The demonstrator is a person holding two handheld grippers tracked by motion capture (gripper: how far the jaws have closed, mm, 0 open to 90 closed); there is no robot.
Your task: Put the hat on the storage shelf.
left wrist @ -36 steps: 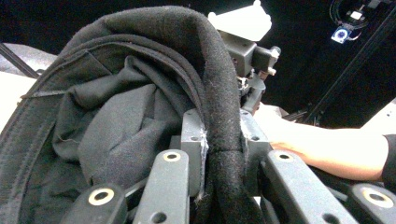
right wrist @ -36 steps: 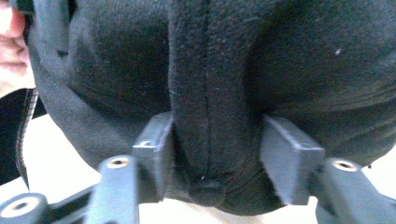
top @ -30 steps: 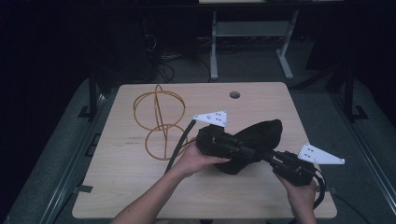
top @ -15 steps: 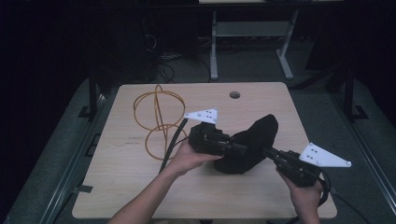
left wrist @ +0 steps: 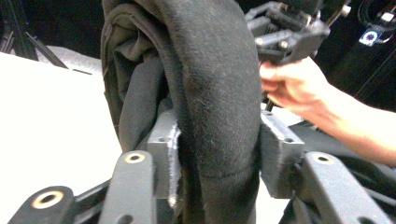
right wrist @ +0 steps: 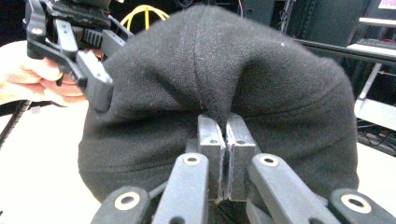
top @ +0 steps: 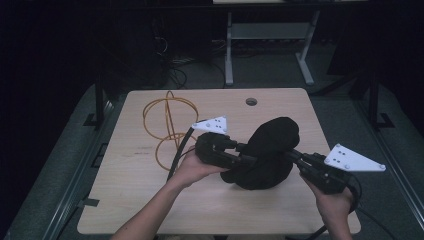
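A person works a black knit hat [top: 267, 152] between 2 hand-held tools above the light wooden counter [top: 135, 200] — the right claw [right wrist: 223, 126] pinched tight on a fold of the fabric, the left claw [left wrist: 217, 154] with its jaws just opening, a thick roll of the hat between them and the pads barely touching it. An orange wire frame [top: 167, 125] stands well apart at the far left. To do this well, the right claw should probably keep its pinch firm while the left frees itself cleanly and re-grips a single layer — no snagging.
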